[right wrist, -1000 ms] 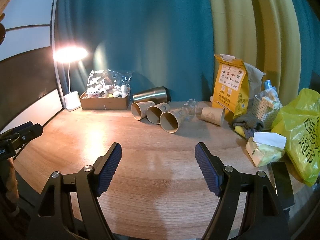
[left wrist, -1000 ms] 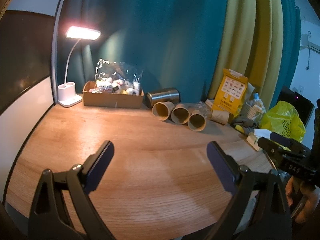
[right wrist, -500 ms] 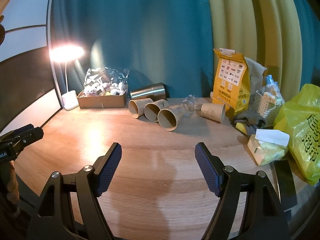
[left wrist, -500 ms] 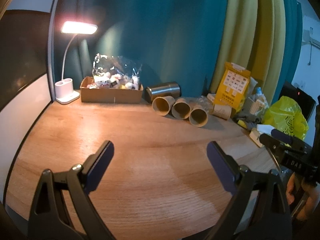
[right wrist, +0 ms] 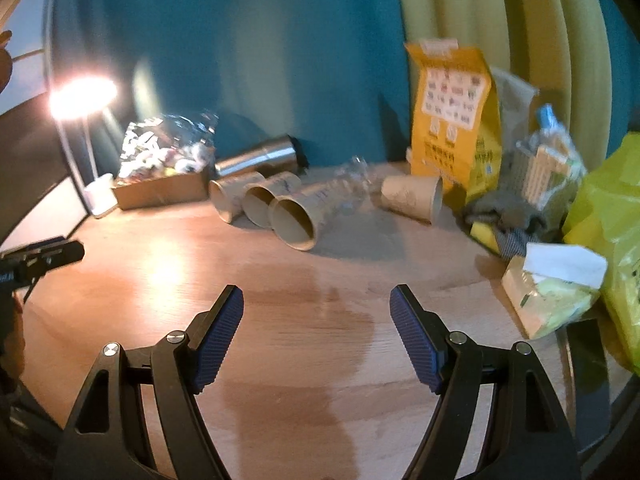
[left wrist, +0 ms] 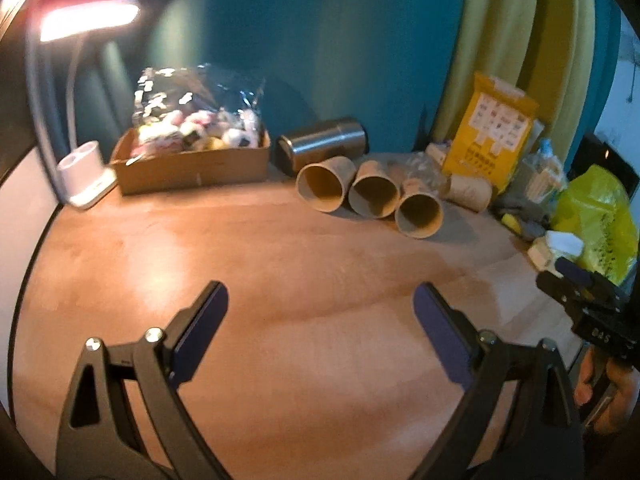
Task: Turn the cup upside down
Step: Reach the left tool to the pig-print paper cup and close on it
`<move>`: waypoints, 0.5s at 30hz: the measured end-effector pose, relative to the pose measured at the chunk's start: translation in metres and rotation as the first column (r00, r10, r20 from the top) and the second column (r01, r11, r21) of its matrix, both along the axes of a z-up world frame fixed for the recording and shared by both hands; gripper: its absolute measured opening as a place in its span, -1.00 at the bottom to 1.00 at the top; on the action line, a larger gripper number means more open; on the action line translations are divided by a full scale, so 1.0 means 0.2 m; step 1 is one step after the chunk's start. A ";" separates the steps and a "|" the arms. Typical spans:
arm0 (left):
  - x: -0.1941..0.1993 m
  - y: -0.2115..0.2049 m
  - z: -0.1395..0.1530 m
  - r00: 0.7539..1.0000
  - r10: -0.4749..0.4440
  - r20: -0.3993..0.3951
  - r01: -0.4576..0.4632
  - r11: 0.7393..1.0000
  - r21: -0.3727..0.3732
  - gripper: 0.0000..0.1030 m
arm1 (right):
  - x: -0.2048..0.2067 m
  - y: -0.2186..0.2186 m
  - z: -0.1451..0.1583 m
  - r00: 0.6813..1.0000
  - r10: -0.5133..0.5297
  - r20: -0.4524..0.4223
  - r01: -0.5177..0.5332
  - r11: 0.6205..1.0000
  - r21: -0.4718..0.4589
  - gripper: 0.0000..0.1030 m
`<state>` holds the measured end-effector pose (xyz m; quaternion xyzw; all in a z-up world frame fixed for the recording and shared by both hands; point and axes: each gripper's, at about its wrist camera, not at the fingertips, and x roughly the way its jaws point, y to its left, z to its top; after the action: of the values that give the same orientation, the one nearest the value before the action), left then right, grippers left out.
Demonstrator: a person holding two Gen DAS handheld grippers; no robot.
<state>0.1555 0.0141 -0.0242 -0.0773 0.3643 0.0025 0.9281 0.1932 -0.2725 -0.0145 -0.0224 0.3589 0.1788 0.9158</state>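
Note:
Three brown paper cups lie on their sides in a row at the back of the wooden table, mouths toward me: left cup (left wrist: 322,188), middle cup (left wrist: 374,194), right cup (left wrist: 419,210). In the right wrist view the nearest of them (right wrist: 294,222) is ahead and slightly left. A further paper cup (right wrist: 412,197) lies on its side before a yellow bag. My left gripper (left wrist: 320,300) is open and empty over the table, well short of the cups. My right gripper (right wrist: 316,304) is open and empty too, and shows in the left wrist view (left wrist: 576,286).
A steel tumbler (left wrist: 324,146) lies behind the cups. A cardboard box (left wrist: 192,160) with a plastic bag and a lit desk lamp (left wrist: 86,180) stand back left. A yellow paper bag (right wrist: 454,120), a basket, a tissue pack (right wrist: 552,292) and a yellow plastic bag (right wrist: 608,220) crowd the right.
Both grippers have moved forward toward the cups, which appear larger and nearer. Both stay open and empty. No object on the table has moved.

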 end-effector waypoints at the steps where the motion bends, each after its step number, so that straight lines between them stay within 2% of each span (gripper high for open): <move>1: 0.08 0.00 -0.01 1.000 -0.011 -0.015 0.011 1.000 0.009 0.85 | 0.04 -0.01 -0.02 1.000 -0.004 -0.012 0.004 1.000 -0.002 0.53; 8: 0.59 -0.04 0.00 0.994 -0.082 -0.071 0.089 0.991 0.099 0.85 | 0.33 -0.05 -0.13 0.997 -0.028 -0.070 0.029 0.999 0.014 0.53; 12: 0.87 -0.08 -0.02 0.986 -0.126 -0.111 0.142 0.978 0.154 0.85 | 0.49 -0.04 -0.15 0.997 -0.021 -0.069 0.024 0.999 0.034 0.53; 15: 1.04 -0.12 -0.07 0.978 -0.155 -0.140 0.184 0.957 0.225 0.85 | 0.57 -0.03 -0.17 0.997 -0.017 -0.079 0.021 0.999 0.050 0.53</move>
<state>0.3644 -0.0094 -0.0378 0.0659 0.4221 -0.0292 0.9037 0.3073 -0.2779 -0.0492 0.0112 0.3899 0.1799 0.9030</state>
